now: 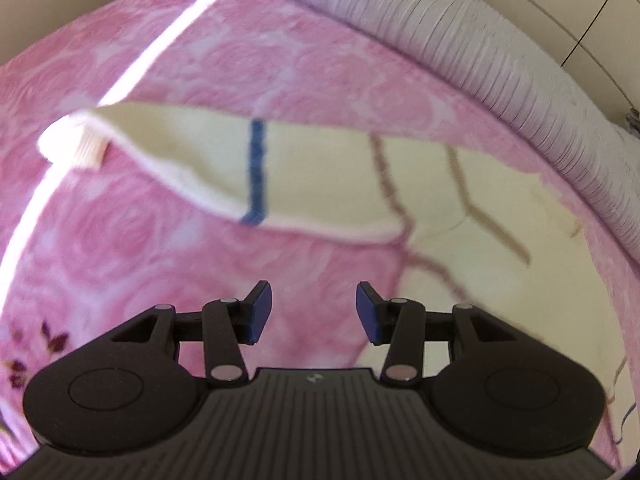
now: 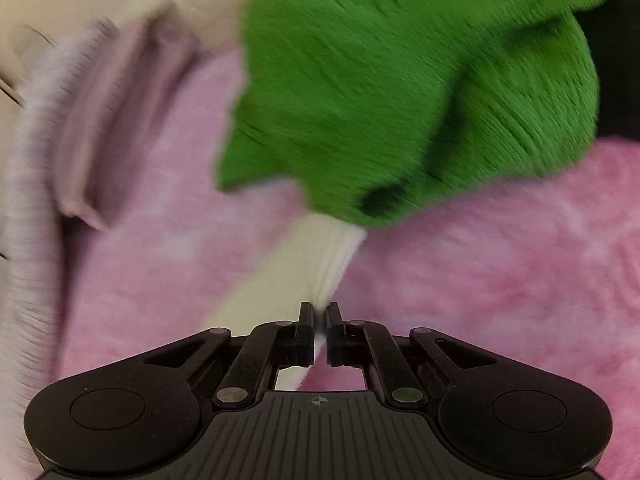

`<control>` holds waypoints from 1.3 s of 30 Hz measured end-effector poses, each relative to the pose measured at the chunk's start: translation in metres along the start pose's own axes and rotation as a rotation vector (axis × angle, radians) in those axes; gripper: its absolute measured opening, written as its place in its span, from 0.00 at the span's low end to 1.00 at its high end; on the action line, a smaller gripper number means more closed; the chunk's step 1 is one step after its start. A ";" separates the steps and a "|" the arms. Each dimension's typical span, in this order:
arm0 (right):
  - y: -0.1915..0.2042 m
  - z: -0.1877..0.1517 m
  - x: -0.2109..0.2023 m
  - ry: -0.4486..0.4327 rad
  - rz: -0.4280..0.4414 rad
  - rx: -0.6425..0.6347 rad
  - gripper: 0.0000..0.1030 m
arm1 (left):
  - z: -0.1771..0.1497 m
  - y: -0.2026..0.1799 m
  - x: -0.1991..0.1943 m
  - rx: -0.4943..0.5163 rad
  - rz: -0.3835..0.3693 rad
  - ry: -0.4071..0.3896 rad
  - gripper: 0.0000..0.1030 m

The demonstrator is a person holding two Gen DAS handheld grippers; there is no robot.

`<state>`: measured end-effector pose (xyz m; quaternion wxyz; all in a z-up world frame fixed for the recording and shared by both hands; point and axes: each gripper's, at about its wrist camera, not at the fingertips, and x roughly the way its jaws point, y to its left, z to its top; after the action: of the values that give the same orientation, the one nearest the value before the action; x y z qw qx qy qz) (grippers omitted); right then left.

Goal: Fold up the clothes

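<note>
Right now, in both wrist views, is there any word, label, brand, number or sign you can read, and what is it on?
No readable text in either view.
Left gripper: a small round mark on its ribbed body, a symbol, no letters.
Right gripper: the same kind of crosshair mark, no letters.
Cream sweater: only coloured stripes, no label visible.
Green garment and pink blanket: blurred, no writing seen.

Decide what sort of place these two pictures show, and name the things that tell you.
Probably a bedroom: clothes are being folded on a bed. A pink rose-patterned blanket covers the surface, a ribbed lilac cover edges it, and a cream sweater lies spread on top.
</note>
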<state>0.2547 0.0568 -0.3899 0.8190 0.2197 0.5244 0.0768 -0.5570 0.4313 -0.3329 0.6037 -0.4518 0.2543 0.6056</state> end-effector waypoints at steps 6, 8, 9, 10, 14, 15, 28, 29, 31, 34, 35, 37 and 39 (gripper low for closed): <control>0.009 -0.001 -0.006 -0.051 -0.026 0.039 0.36 | 0.004 0.054 0.008 -0.105 0.043 0.007 0.42; 0.022 -0.014 -0.023 -0.095 -0.084 -0.055 0.51 | 0.005 0.072 0.011 -0.140 0.058 0.009 0.44; 0.026 -0.023 -0.032 -0.100 -0.100 -0.101 0.55 | 0.006 0.081 0.012 -0.157 0.065 0.010 0.44; 0.028 -0.035 -0.038 -0.086 -0.104 -0.131 0.55 | 0.009 0.092 0.013 -0.192 0.065 0.000 0.44; 0.030 -0.095 -0.050 0.036 -0.082 -0.194 0.56 | 0.033 0.144 0.013 -0.411 0.035 -0.109 0.46; 0.030 -0.110 -0.053 0.066 -0.077 -0.209 0.56 | 0.039 0.155 0.013 -0.463 0.033 -0.148 0.46; 0.028 -0.223 -0.093 0.192 -0.065 -0.267 0.56 | 0.124 0.166 0.019 -0.198 0.006 -0.385 0.05; 0.029 -0.227 -0.097 0.193 -0.065 -0.273 0.56 | 0.126 0.151 0.004 -0.081 -0.002 -0.440 0.05; 0.030 -0.235 -0.104 0.195 -0.065 -0.283 0.56 | 0.128 0.128 -0.016 0.127 0.005 -0.518 0.07; 0.032 -0.246 -0.114 0.198 -0.066 -0.298 0.56 | 0.116 0.134 0.002 0.259 0.134 -0.444 0.21; 0.032 -0.250 -0.117 0.199 -0.066 -0.303 0.56 | 0.112 0.149 0.019 0.212 0.178 -0.344 0.28; 0.033 -0.258 -0.124 0.207 -0.063 -0.319 0.56 | 0.103 0.176 0.046 0.107 0.246 -0.185 0.20; 0.032 -0.263 -0.131 0.219 -0.043 -0.372 0.56 | 0.087 0.194 0.041 -0.029 0.251 -0.161 0.18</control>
<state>-0.0340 0.1122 -0.3606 0.7850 0.0441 0.5916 0.1783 -0.7586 0.4983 -0.3737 0.5349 -0.3751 0.2506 0.7144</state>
